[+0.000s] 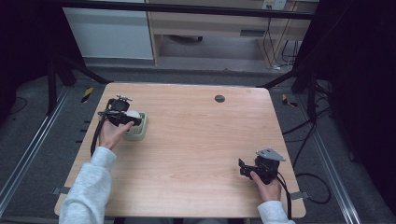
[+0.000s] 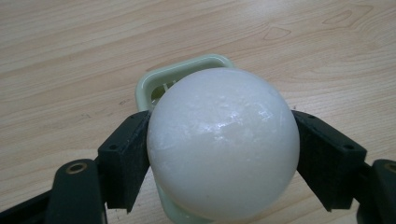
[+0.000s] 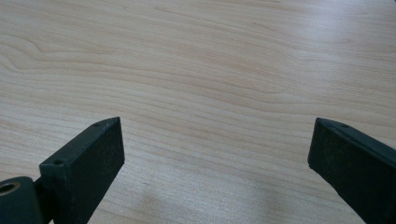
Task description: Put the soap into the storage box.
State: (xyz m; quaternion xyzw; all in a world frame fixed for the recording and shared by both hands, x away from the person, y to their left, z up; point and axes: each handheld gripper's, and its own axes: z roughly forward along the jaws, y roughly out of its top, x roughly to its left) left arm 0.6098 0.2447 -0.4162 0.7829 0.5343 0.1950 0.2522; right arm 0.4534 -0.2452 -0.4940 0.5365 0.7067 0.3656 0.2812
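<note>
Left gripper (image 2: pixel 219 154): we have it closed on the white ball (image 2: pixel 223 144), one black pad pressed against each flank at about the ball's widest line, so the round surface cannot squirt upward or downward out of the hold.
White ball: between the jaws, directly above the pale green basket (image 2: pixel 187 74); we also see it at the gripper's tip in the high view (image 1: pixel 133 114).
Pale green basket: just beyond and beneath the jaws, sitting on the wooden table (image 2: pixel 70 56); in the high view (image 1: pixel 138 129) it lies under the left gripper (image 1: pixel 127 117), near the table's left edge.
Why held so: we judge the ball is poised over the basket's opening, either about to be lowered in or just lifted out; the pictures alone do not settle which.
Right gripper (image 3: pixel 215 158): jaws spread wide with nothing between them, only bare wood ahead; in the high view (image 1: pixel 243 169) it rests low by the near right corner, well apart from the ball, which we read as waiting out of the way.
Hidden: the ball covers most of the basket, so we cannot tell whether the ball's underside touches the rim or what lies inside.
Cut off: the left jaw bases run off the bottom of the left gripper view.
Hard to make out: in the high view the ball is small, partly behind the gripper.
</note>
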